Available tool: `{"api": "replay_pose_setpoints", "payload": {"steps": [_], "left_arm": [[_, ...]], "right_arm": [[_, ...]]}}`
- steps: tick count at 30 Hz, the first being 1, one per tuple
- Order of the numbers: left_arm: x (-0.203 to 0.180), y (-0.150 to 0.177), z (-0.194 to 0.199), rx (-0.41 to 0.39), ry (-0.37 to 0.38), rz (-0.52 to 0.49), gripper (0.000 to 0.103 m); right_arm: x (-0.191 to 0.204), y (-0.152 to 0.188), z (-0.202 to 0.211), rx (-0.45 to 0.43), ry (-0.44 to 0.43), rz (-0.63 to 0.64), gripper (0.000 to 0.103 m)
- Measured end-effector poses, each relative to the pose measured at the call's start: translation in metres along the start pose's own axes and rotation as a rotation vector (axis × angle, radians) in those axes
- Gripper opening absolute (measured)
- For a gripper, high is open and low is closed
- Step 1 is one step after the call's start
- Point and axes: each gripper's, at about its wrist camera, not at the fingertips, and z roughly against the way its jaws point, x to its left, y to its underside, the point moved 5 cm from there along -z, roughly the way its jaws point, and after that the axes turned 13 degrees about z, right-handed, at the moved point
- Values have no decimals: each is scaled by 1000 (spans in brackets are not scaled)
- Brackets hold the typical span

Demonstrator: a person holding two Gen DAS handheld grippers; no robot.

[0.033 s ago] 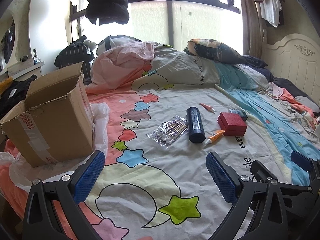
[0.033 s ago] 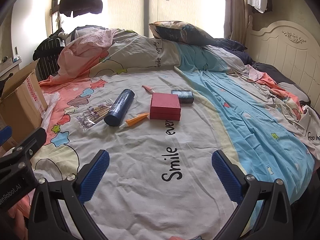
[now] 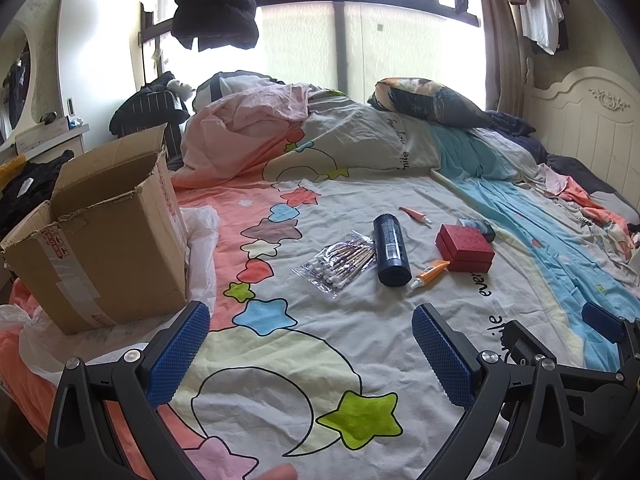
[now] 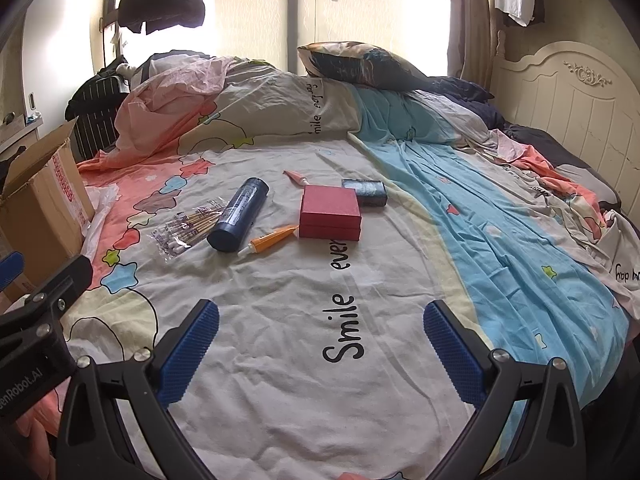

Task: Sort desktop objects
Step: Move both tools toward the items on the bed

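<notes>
Several small items lie together on the patterned bed sheet: a dark blue bottle (image 3: 391, 250) (image 4: 239, 214) on its side, a clear bag of cotton swabs (image 3: 340, 262) (image 4: 188, 230), an orange tube (image 3: 429, 274) (image 4: 269, 240), a red box (image 3: 465, 247) (image 4: 330, 211), a pink tube (image 3: 416, 215) (image 4: 296, 177) and a small dark box (image 3: 478, 226) (image 4: 365, 191). My left gripper (image 3: 310, 320) hovers open, short of the swabs and bottle. My right gripper (image 4: 322, 316) is open over the word "Smile", short of the red box. Neither holds anything.
An open cardboard box (image 3: 100, 236) (image 4: 40, 208) stands on white plastic at the bed's left side. A bunched duvet (image 3: 256, 132) and a pillow (image 3: 432, 100) lie beyond the items. A white headboard (image 4: 560, 112) bounds the right; crumpled clothes (image 4: 580, 208) lie near it.
</notes>
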Motion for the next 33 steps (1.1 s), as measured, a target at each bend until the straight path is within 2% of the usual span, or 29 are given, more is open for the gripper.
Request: {"api": "replay_pose_setpoints", "payload": {"steps": [5,9,14,18,20,26,29,33], "left_arm": [[3,0,4,-33,25,10,103],[-1,-2,0,-13,49,5,103],[-1,2,-7,27,78,21,103],[-6,6,-7,21,114,-4,103],[-9,7,-9,21,109,-15,103],[-7,9,-21,105,165,42,103],[-6,11,-25,111,148,48,103],[-9,12,-30,114,119,2,103]], "right_arm": [[-7,-1,0,-8,-47,-57,103],[-9,2,0,-15,-34,-79,103],[-10,6,-7,18,-48,-85,103],[-11,10,-12,29,-71,-83,103],[-11,12,-13,30,-86,-84,103],[-18,15,-17,43,-123,-109,103],[-20,15,-18,44,-127,-113,103],[-22,14,-18,47,-133,-108,103]]}}
